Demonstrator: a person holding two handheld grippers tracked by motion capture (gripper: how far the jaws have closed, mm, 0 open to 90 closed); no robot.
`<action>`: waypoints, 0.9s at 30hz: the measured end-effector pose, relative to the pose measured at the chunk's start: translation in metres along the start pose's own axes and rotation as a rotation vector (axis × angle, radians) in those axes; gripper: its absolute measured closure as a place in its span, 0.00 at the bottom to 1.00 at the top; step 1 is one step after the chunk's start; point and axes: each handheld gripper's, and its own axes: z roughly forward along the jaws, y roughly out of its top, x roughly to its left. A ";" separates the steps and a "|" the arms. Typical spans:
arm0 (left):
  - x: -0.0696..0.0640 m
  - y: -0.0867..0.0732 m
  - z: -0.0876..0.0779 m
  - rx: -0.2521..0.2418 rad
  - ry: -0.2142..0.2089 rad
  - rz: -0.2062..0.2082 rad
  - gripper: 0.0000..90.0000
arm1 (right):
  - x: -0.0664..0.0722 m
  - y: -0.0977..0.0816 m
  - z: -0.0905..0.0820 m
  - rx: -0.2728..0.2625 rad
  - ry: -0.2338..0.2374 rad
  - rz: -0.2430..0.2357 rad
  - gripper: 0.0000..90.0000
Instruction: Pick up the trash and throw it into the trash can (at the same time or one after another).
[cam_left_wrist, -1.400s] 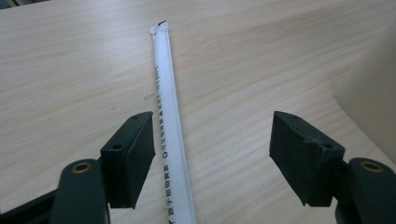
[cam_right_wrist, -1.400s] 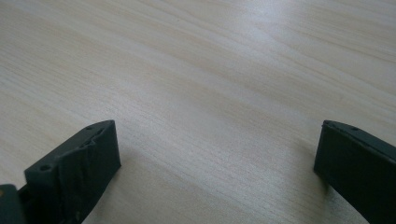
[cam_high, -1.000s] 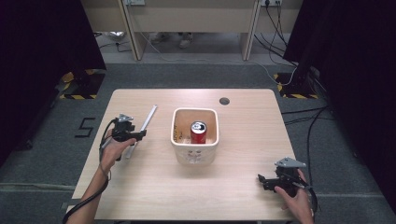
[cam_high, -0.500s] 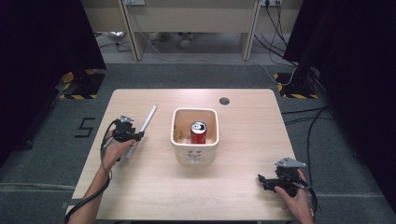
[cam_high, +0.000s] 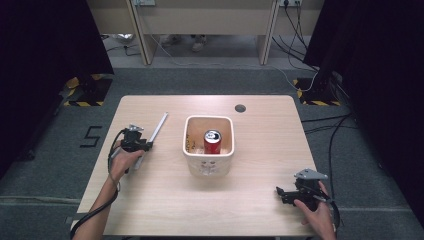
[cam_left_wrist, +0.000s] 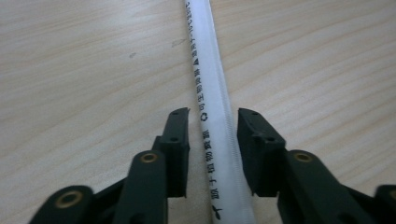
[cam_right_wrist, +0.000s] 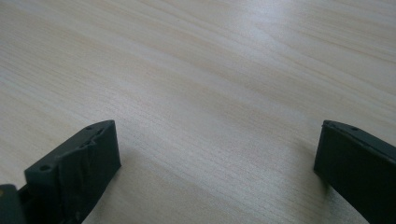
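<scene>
Left tongs: we record them at the left of the bench, set over the near part of the wrapped straw. In the left gripper view the left tongs have just been closing, with the wrapped straw lying between the two jaws; a narrow gap shows on each side, so we log them as not yet pinching it.

Right tongs: we record them at the near right corner of the bench, well apart from everything else. In the right gripper view the right tongs stand spread wide over bare wood, with nothing between the jaws.

Bench: pale wood, with a small dark round hole near its far edge.

White tub: at the middle of the bench.

Red can: upright inside the tub.

Wrapped straw: flat on the bench, left of the tub, slanting away from the person; printed characters run along its wrapper.
</scene>
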 end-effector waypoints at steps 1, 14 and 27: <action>0.000 0.000 0.000 -0.003 -0.004 0.003 0.80 | 0.000 0.000 0.000 0.000 0.000 0.000 0.00; -0.005 0.005 -0.015 -0.042 -0.090 0.004 0.89 | 0.000 0.000 0.000 0.000 0.000 0.000 0.00; -0.032 0.032 -0.073 -0.141 -0.172 0.099 0.89 | 0.000 0.000 0.000 0.000 0.000 0.000 0.00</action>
